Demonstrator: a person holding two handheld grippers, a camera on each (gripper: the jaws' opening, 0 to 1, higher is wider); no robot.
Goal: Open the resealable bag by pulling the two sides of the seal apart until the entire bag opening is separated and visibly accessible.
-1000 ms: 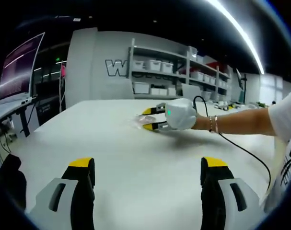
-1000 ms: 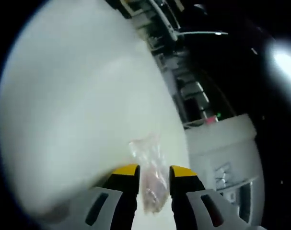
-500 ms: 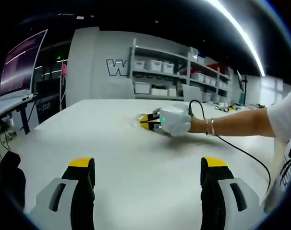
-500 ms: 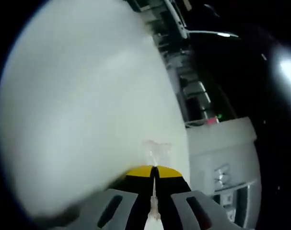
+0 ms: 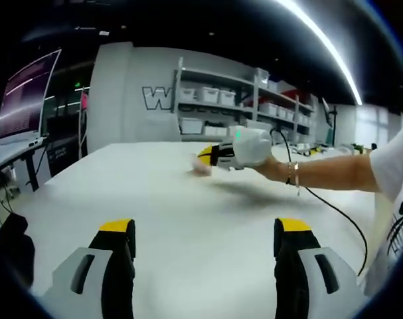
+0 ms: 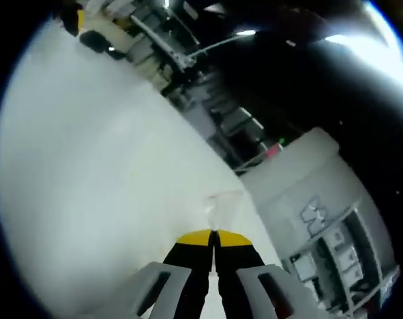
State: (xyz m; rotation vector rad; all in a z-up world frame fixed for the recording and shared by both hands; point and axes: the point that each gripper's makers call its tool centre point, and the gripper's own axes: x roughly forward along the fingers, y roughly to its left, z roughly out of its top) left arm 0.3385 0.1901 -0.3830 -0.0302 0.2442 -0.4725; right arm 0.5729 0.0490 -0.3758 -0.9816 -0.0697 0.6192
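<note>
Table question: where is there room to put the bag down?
Lots of room. The white table is bare from the left gripper up to the right gripper, whose jaws pinch the clear bag. The far left corner is bare too. Only the black cable crosses the right side.

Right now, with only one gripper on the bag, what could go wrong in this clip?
1. The right gripper is shut on the clear bag edge-on, so it may pinch both sides of the seal, leaving no separate side to pull.
2. The left gripper is open and well short of the bag, so pulling cannot start yet.
3. The thin film could slip from the jaws above the table.
</note>
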